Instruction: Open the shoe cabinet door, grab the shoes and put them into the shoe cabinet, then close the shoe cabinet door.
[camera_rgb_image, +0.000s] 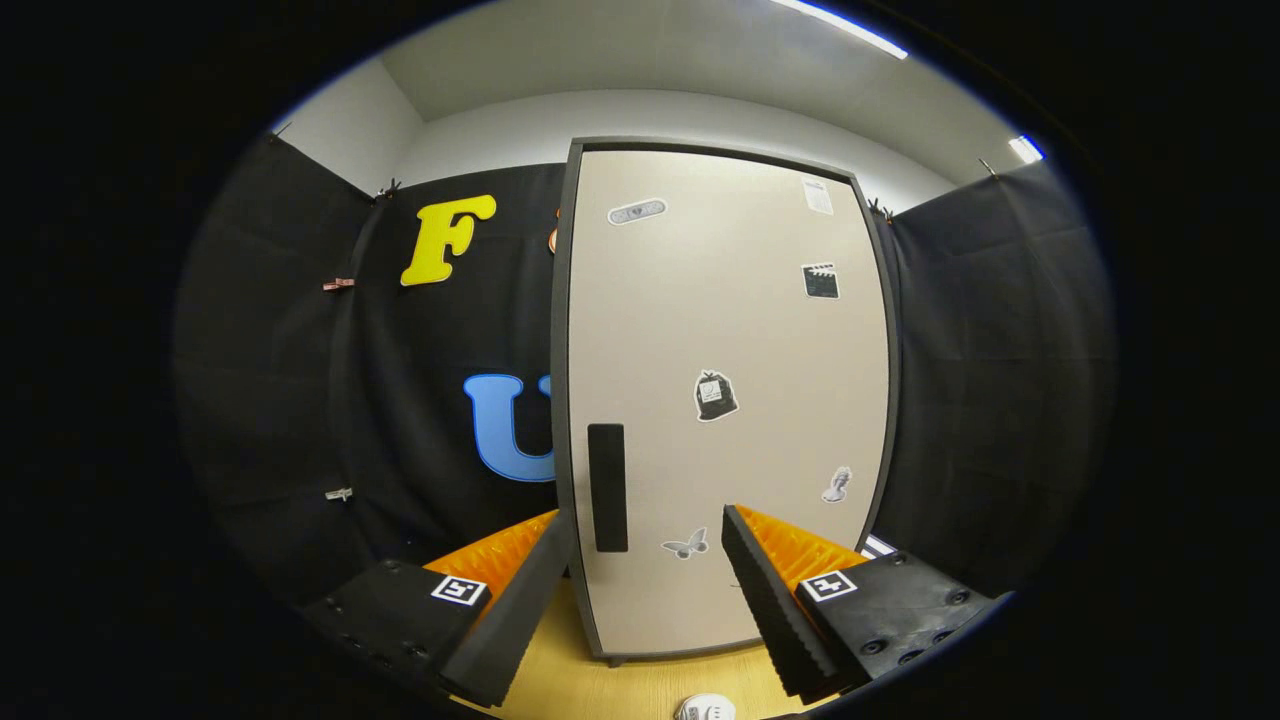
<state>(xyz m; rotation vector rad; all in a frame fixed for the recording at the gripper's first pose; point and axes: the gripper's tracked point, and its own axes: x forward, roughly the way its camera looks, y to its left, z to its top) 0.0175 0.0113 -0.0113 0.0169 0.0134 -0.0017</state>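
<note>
The shoe cabinet (730, 400) stands upright on the wooden table just ahead of me. Its beige door (740, 330) is closed, framed in dark grey and dotted with small stickers. A black vertical handle (607, 487) sits low on the door's left side. My gripper (648, 540) is open, its fingers spread wide in front of the door's lower part. The handle lies just beyond the left finger (520, 600), inside the gap. Nothing is between the fingers. A bit of a white shoe (705, 708) peeks up from below, between the fingers and closer to me than the cabinet.
The wooden table (640, 685) runs under the cabinet's foot. Black cloth walls close in behind and on both sides of the cabinet, with small clips on the left wall.
</note>
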